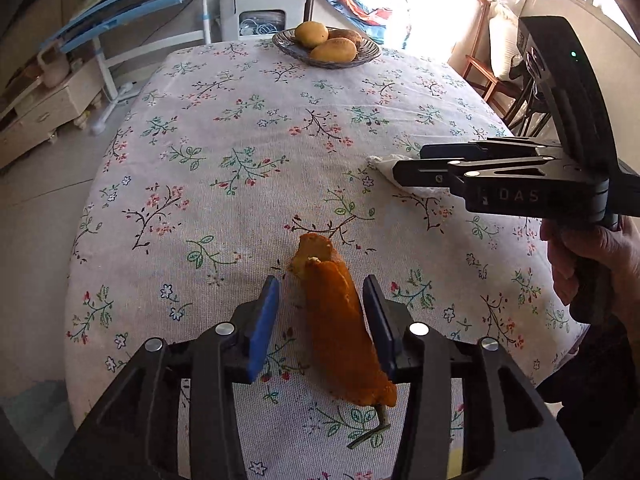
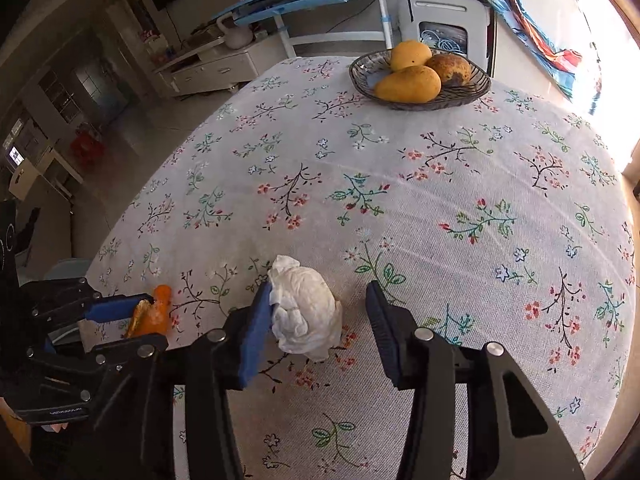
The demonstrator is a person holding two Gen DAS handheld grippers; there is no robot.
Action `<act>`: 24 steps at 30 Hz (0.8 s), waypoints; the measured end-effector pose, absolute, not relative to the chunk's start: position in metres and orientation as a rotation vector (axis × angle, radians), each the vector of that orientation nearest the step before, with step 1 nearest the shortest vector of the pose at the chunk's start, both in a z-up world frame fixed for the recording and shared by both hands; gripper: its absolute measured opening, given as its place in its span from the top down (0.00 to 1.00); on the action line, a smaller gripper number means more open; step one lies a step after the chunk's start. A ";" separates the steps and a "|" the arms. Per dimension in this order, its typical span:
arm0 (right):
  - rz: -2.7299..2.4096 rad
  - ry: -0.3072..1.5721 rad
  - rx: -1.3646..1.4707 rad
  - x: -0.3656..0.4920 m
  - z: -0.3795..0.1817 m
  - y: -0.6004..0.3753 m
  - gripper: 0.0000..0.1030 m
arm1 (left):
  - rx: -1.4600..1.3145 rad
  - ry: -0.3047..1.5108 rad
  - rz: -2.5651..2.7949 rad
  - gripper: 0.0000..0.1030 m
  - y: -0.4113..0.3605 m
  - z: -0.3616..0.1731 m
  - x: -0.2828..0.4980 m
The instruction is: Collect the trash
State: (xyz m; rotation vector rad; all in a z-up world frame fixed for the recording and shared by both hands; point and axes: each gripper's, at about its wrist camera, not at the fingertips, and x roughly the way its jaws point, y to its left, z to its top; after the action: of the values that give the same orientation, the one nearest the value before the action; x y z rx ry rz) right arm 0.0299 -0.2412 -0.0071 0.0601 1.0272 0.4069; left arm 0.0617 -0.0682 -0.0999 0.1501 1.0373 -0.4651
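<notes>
Two hand-held grippers poised over trash on a desk (image 1: pixel 248 92) covered with a floral cloth. The left gripper (image 1: pixel 322 312) stands open astride a strip of orange fruit peel (image 1: pixel 340 332) lying on the cloth near the front edge of the desk; neither blue pad presses on the peel, though the right-hand pad sits just beside it. The right gripper (image 2: pixel 318 324) is likewise open around a crumpled white tissue (image 2: pixel 306 308), which rests on the cloth near the same front edge; its left-hand pad (image 2: pixel 256 328) touches or nearly touches the tissue, while the other pad stands clear. A person's hand (image 1: pixel 588 264) carries the right gripper, seen from the left wrist view. A bowl of mangoes (image 2: pixel 420 78) stands at the far edge, well apart from both pieces of trash.

Step in hand, as judged: the approach to a double pick-up, with both items bracketed but not yet grasped. The next move calls for closing each pair of jaws firmly on its item, then lifting; no bin is visible.
</notes>
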 end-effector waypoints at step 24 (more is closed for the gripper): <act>0.438 0.851 0.150 -0.062 0.040 -0.245 0.77 | 0.113 0.801 -0.380 0.80 -0.054 -0.055 0.014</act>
State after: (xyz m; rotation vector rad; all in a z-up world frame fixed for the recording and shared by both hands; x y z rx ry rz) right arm -0.0625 -0.2450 0.0398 0.1502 0.8512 0.4382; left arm 0.0145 -0.0544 -0.0550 0.1126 0.8009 -0.3795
